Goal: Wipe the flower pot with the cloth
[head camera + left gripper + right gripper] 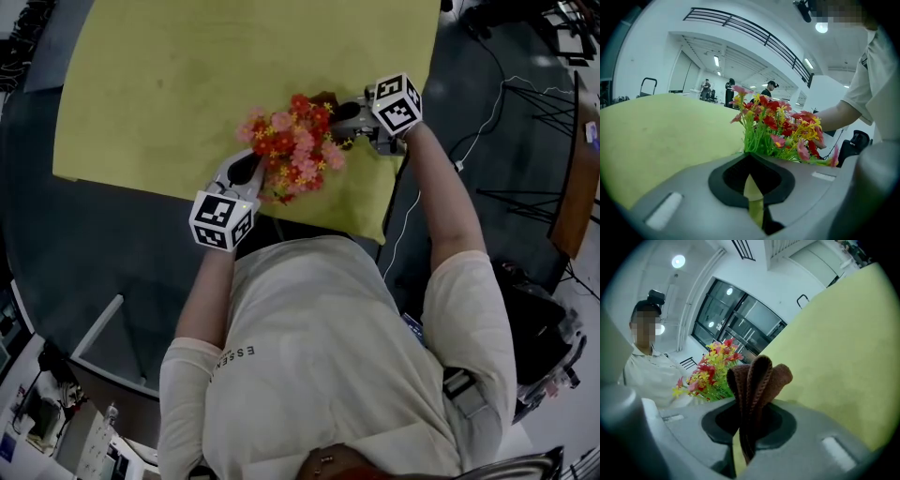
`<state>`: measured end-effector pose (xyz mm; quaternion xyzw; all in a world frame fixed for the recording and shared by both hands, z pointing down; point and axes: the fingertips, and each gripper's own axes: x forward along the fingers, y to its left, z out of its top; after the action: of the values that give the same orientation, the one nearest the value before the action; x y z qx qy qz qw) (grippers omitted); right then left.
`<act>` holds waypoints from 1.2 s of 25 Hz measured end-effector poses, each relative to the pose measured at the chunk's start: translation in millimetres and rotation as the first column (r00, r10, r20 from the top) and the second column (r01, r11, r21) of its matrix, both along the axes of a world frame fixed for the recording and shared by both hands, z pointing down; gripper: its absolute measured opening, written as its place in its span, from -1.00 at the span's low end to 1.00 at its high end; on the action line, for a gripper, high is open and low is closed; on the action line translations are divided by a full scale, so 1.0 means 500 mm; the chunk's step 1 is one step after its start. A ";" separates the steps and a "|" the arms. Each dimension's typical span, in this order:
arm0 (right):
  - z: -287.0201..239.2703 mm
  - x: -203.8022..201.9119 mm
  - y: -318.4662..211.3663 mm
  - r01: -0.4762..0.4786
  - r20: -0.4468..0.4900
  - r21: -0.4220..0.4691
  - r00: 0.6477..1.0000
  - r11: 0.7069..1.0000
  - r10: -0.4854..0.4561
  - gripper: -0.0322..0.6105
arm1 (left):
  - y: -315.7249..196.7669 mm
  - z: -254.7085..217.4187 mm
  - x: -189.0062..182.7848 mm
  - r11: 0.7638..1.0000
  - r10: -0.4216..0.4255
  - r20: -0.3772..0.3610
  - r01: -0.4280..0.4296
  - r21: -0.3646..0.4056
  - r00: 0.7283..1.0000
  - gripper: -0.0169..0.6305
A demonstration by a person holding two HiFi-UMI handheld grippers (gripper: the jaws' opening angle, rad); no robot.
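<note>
We grip cloth [757, 380] tight in right gripper [343, 112], upper right of flowers [295, 145]; pot hidden beneath. Left gripper [247, 171], lower left, closed, empty.

A dark grey floor [112, 234] surrounds a table [187, 75] under a yellow-green cover, which fills the head view from ten to one o'clock; a thin white cable [487, 122] trails over the floor at two o'clock; black stand legs [530, 197] and a brown desk edge [574, 187] lie at three o'clock. In the left gripper view, white walls [642, 56] rise at nine o'clock; a black railing [740, 28] runs along an upper level at twelve; strip lights [716, 61] glow beneath it. In the right gripper view, tall dark-framed windows [736, 319] stand just above centre toward twelve o'clock; a round ceiling lamp [678, 261] shines at eleven.
</note>
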<state>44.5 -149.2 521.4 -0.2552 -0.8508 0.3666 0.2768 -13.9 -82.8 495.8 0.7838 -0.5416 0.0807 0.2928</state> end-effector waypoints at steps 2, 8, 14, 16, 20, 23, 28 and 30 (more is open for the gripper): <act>0.001 0.017 0.002 -0.028 -0.006 0.009 1.000 1.000 0.028 -0.75 | -0.001 -0.002 0.001 1.000 0.001 -0.003 -0.001 0.004 1.000 -0.91; 0.013 0.075 0.029 -0.098 -0.044 0.079 0.994 0.992 0.102 -0.75 | -0.002 0.003 0.003 0.999 0.049 0.049 -0.049 0.015 0.998 -0.91; 0.009 0.116 0.008 -0.353 -0.071 0.430 0.904 0.831 0.421 -0.75 | 0.001 0.004 -0.001 0.998 0.051 0.061 -0.053 0.035 0.997 -0.91; -0.022 0.134 -0.013 -0.474 -0.027 0.550 0.813 0.688 0.582 -0.75 | 0.001 0.000 -0.002 0.997 0.057 0.103 -0.063 0.053 0.993 -0.91; -0.104 0.149 -0.007 -0.603 0.109 0.680 0.647 0.418 0.755 -0.75 | 0.004 -0.039 -0.031 0.986 0.077 0.121 -0.093 0.138 0.990 -0.91; -0.161 0.135 0.023 -0.652 0.192 0.719 0.521 0.243 0.832 -0.75 | 0.009 -0.079 -0.089 0.974 0.109 0.116 -0.129 0.188 0.987 -0.91; -0.272 0.127 0.090 -0.753 0.291 0.658 0.243 -0.009 0.926 -0.75 | 0.016 -0.161 -0.143 0.935 0.217 0.143 -0.248 0.254 0.966 -0.91; -0.306 0.106 0.124 -0.743 0.314 0.666 0.200 -0.065 0.928 -0.75 | 0.025 -0.190 -0.159 0.910 0.256 0.172 -0.297 0.290 0.951 -0.91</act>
<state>97.5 -87.4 368.2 0.5069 -0.8382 0.1231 0.1588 -93.4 -70.1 400.8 0.8821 -0.4488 0.0855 0.1147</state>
